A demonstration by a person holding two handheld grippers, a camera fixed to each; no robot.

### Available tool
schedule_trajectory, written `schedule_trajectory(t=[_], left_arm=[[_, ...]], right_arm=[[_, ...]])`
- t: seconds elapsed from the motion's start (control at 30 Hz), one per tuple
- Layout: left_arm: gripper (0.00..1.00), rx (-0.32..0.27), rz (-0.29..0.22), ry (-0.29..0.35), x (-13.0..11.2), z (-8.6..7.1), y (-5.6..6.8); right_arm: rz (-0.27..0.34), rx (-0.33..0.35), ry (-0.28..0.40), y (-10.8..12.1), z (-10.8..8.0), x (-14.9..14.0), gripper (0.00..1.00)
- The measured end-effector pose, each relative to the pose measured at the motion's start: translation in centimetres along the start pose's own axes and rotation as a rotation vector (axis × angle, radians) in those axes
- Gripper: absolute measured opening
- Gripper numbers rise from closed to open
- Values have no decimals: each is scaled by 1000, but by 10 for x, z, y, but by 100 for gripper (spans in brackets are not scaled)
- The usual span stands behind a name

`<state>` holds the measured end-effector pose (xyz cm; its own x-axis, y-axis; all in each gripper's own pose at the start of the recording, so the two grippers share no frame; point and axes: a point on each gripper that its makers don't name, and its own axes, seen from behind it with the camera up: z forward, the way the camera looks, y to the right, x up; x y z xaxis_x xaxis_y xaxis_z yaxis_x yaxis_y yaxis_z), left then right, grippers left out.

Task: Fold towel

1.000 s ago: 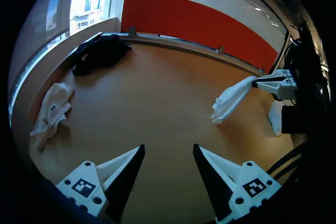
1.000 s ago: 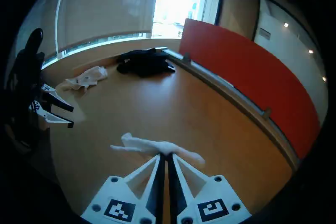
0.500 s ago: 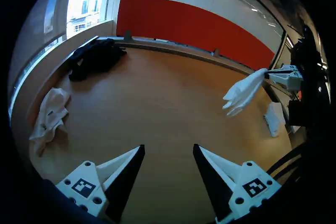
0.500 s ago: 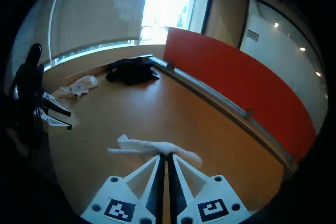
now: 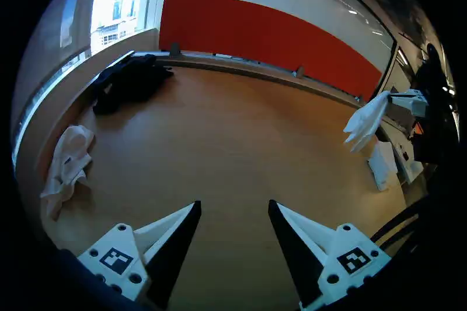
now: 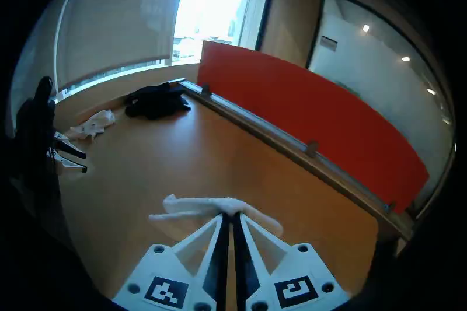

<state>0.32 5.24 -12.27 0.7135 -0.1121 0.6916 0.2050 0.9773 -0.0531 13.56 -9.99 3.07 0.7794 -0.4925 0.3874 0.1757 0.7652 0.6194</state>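
Since a second ago, your right gripper [image 5: 392, 97] has raised the towel [image 5: 365, 124] higher above the bench [image 5: 233, 130] and carried it toward the right edge of the left gripper view. At far left, a crumpled white cloth [image 5: 67, 162] lies on the bench beside the wall. A black garment [image 5: 131, 76] lies beyond it, near the window corner. Your left gripper [image 5: 233, 223] hangs over bare bench with its fingers apart, holding nothing. A red partition [image 5: 262, 37] runs along the bench's far edge. At right, the towel hangs bunched from the right gripper, above a folded white cloth [image 5: 380, 165]. In the right gripper view, both fingers are pressed together on the towel's edge.
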Motion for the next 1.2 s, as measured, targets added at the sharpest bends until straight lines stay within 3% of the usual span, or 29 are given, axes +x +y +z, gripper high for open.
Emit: schedule_trajectory(t=[0.83,1.2], left_arm=[[85,31,20,-19,11,13,15],[85,44,31,-23,15,18,27]], right_arm=[[22,-154,-109,164,-59,-75,5],[36,-192,-154,214,-68,-105,5]])
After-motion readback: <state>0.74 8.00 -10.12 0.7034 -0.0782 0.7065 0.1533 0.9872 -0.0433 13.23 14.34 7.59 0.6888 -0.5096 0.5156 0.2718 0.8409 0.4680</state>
